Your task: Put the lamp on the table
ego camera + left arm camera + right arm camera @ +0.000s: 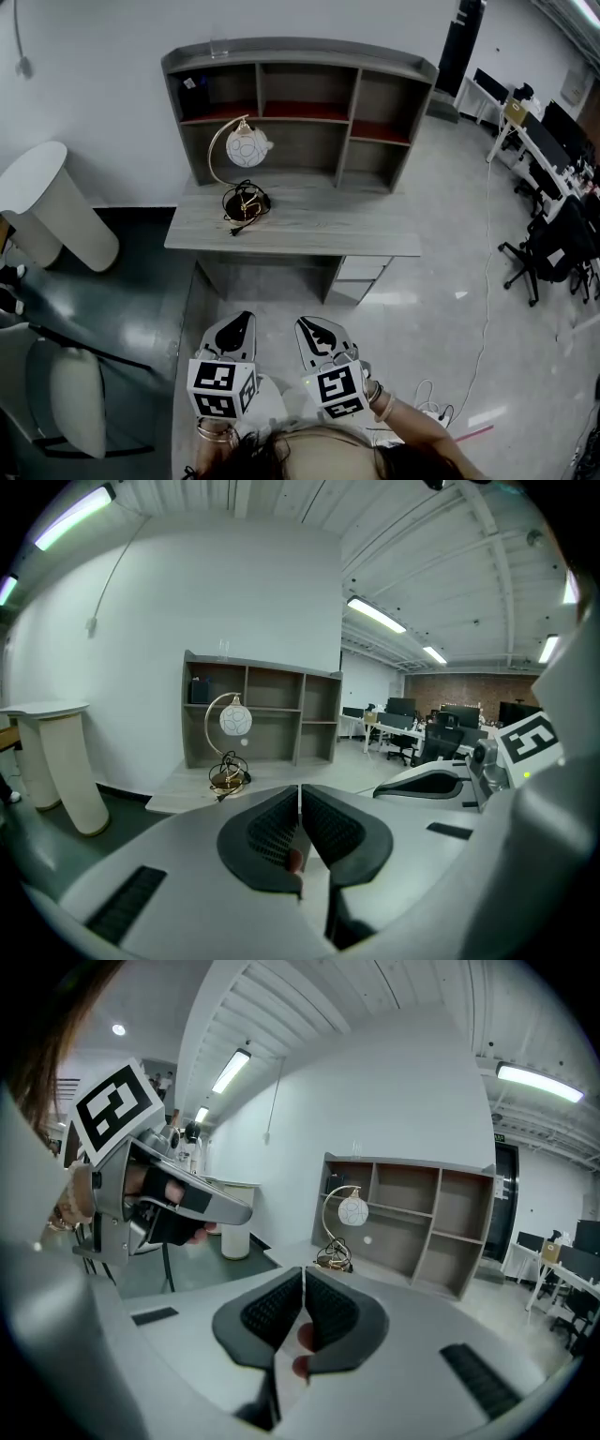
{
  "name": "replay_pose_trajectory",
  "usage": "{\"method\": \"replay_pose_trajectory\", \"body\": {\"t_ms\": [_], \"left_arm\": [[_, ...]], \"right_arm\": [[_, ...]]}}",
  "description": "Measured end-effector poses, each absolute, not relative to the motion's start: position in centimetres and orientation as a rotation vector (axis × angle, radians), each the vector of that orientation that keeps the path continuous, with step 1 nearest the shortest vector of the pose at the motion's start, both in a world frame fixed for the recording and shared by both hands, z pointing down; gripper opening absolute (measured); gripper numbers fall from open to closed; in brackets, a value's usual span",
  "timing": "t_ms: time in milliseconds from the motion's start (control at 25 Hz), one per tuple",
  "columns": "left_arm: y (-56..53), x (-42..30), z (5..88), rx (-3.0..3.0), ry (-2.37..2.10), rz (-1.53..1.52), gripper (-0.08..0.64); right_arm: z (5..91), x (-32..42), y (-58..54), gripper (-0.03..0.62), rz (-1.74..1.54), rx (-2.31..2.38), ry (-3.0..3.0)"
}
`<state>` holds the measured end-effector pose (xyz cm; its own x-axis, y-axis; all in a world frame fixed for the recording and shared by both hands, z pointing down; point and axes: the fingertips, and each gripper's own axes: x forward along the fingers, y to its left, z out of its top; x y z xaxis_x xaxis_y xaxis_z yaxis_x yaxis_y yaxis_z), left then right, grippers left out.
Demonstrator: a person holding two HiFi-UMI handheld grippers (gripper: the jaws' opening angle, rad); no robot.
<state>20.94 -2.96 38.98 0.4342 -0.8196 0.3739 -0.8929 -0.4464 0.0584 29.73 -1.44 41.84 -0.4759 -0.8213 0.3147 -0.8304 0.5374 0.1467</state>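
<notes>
A small lamp [245, 178] with a curved gold arm, a white globe shade and a dark round base with its cord coiled on it stands on the left part of the grey wooden desk [309, 230]. The same lamp [231, 747] shows far off in the left gripper view, and the lamp [343, 1230] also in the right gripper view. My left gripper [237, 330] and right gripper [319, 331] are held side by side low in the head view, well short of the desk. Both are shut with nothing between the jaws.
A shelf unit [300, 108] with open compartments sits at the back of the desk. A white pedestal table [47, 211] and a pale chair [70, 394] stand at the left. Office chairs [553, 253] and desks are at the right; a cable [483, 319] runs across the floor.
</notes>
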Motion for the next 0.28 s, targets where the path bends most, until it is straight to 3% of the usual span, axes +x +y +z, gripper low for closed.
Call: {"method": "replay_pose_trajectory", "body": {"t_ms": [280], "left_arm": [[-1.6, 20.4, 40.4, 2.398, -1.525, 0.470, 0.018]], "right_arm": [[42.9, 30.4, -1.1, 0.029, 0.065, 1.362, -2.436]]}}
